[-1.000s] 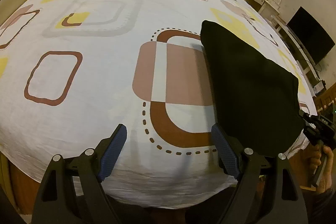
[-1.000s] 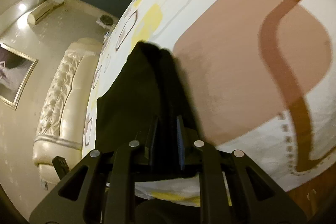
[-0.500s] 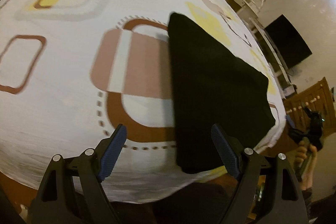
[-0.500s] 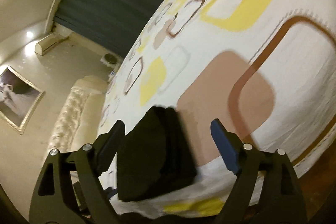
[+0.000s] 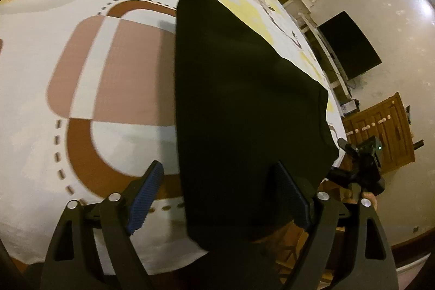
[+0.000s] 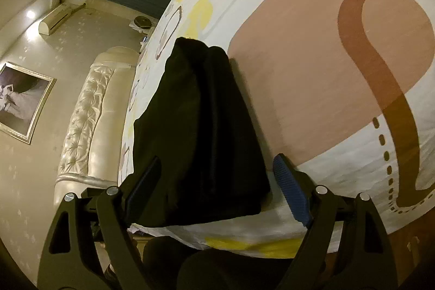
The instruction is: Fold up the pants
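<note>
Patterned in brown, pink and yellow shapes, the bedsheet fills a warmly lit bedroom, with a tufted cream sofa and a dark television off to either side. Black pants lie folded into a compact wedge at the near edge of the sheet, just beside its large pink-and-brown block.

A second ago the right gripper was pinched tight on the cloth; now its fingers stand spread wide, straddling the near end of the bundle without closing on it. The left gripper is likewise spread, as it was a moment earlier, and has drifted across from that pink-and-brown block so that the bundle now sits between its fingers.

With the cloth let go and the pants resting flat and layered on the sheet, the fold looks all but finished. Whether a last tuck or smoothing follows cannot be told from here.
</note>
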Available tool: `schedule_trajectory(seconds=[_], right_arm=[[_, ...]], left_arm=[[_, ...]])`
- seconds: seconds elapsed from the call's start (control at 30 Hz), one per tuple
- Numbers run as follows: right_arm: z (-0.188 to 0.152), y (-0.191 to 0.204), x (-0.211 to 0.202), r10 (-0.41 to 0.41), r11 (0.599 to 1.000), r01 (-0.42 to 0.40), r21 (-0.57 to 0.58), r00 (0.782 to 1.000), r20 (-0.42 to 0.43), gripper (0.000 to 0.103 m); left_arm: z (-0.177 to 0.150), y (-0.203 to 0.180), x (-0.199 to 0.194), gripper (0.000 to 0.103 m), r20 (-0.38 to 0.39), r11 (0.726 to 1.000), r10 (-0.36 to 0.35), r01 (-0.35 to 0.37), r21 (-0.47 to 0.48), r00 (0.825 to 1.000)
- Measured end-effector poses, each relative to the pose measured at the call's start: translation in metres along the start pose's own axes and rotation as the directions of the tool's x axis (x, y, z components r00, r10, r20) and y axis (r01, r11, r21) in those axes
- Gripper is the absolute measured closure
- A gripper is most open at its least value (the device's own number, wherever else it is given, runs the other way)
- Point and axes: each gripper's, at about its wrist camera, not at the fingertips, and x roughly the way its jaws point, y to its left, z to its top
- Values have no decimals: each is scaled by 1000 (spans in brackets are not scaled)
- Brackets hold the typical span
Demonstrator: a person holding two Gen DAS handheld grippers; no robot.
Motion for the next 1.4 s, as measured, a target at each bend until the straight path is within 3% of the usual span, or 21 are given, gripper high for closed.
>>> schedule_trajectory(seconds=[0.1, 0.17, 0.3, 0.37, 0.43, 0.63, 0.8, 1.1, 1.4], right_arm=[[-2, 0, 9, 42, 999, -42, 17, 999, -18, 19], [-4, 4, 13, 26, 1000, -27, -12, 999, -25, 20], [-8, 15, 21, -47, 995, 44, -85, 998, -35, 35], [-10, 16, 22, -67, 993, 63, -102, 997, -36, 46], [-12, 15, 23, -74, 993, 70, -95, 997, -32, 51], [-14, 19, 21, -81, 991, 79, -107, 997, -14, 58], [-15, 28, 23, -87, 989, 86, -122, 996, 0, 62], [-19, 39, 40, -62, 987, 58, -149, 998, -28, 64], [-32, 67, 79, -26, 982, 4, -189, 993, -112, 64]], left_arm=[[2, -2, 7, 17, -4, 1000, -17, 17, -14, 1000], [3, -4, 11, 17, -11, 999, -38, 37, -24, 999], [6, -10, 18, 17, -27, 999, -51, 50, -15, 998], [9, -15, 22, 28, -31, 1000, -30, 30, -2, 999], [10, -16, 23, 45, -31, 1000, -5, 6, 2, 1000], [12, -14, 15, 62, -27, 1000, 14, -14, -1, 1000], [13, -24, 7, 64, -12, 995, 75, -74, 61, 997], [16, -4, -14, 65, 2, 992, 122, -122, 32, 992], [12, 31, -55, 65, 24, 986, 167, -167, -7, 986]])
